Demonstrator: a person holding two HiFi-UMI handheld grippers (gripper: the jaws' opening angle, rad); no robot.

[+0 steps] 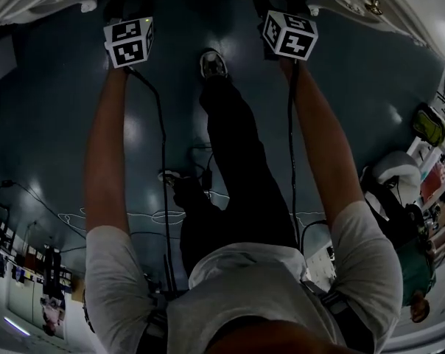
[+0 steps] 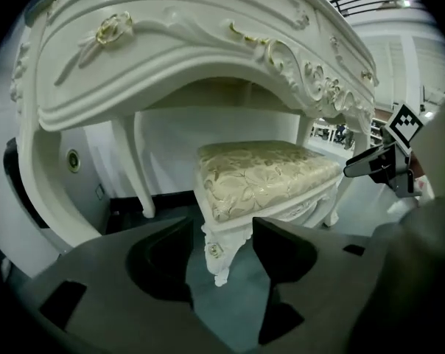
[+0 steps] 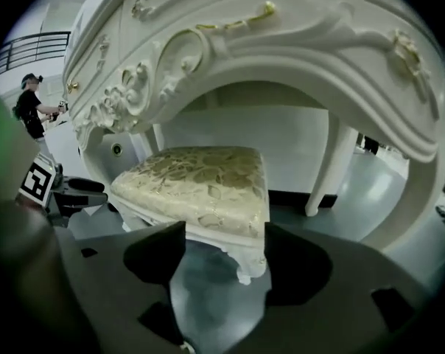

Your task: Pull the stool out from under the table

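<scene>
The floor [image 1: 46,124] is dark blue-green and shiny, with spots of light on it. A big white table [image 2: 171,57] with gold curls stands by a white wall. The stool [image 2: 259,175], with a cream flowery seat, sits under the table. The left gripper [image 2: 222,227] and right gripper [image 3: 224,231] each have 2 fingers apart, holding nothing. From above, the table is cut off and the stool is hidden.
</scene>
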